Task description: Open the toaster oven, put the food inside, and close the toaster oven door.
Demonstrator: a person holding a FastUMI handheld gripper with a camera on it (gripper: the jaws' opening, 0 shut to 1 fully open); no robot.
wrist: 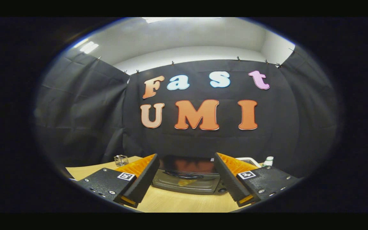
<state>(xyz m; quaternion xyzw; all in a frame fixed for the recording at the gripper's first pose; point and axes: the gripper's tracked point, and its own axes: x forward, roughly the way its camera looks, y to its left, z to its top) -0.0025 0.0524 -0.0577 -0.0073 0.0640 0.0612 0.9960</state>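
1. The gripper point(185, 161) hovers above a light wooden table point(177, 201), with its two fingers spread wide apart and nothing held between them.
2. The left finger point(141, 180) runs toward 1 o'clock, the right finger point(230, 180) toward 11 o'clock, so the jaws form an open V with the wide gap at the near end.
3. The toaster oven point(187, 179) sits on the table at 12 o'clock from the fingers, seen through the gap between them and just beyond their tips.
4. Its door is shut: the dark glass front point(187, 165) reflects an orange tint, and a curved dark handle point(184, 174) crosses the front below the glass.
5. Something small and yellowish point(184, 182) shows on the lower panel of the oven; I cannot tell whether it is food, a reflection or a marking.
6. A knob point(222, 190) sits at the oven's lower right corner, close to the right finger.
7. At 10 o'clock from the gripper, beyond the left finger, a small clear glass container point(121, 160) stands on the table; its contents cannot be made out.
8. At 2 o'clock, beyond the right finger, a small white bottle with a green cap point(268, 161) stands upright, and just beside it a white rimmed object point(249, 159) is partly hidden by the finger.
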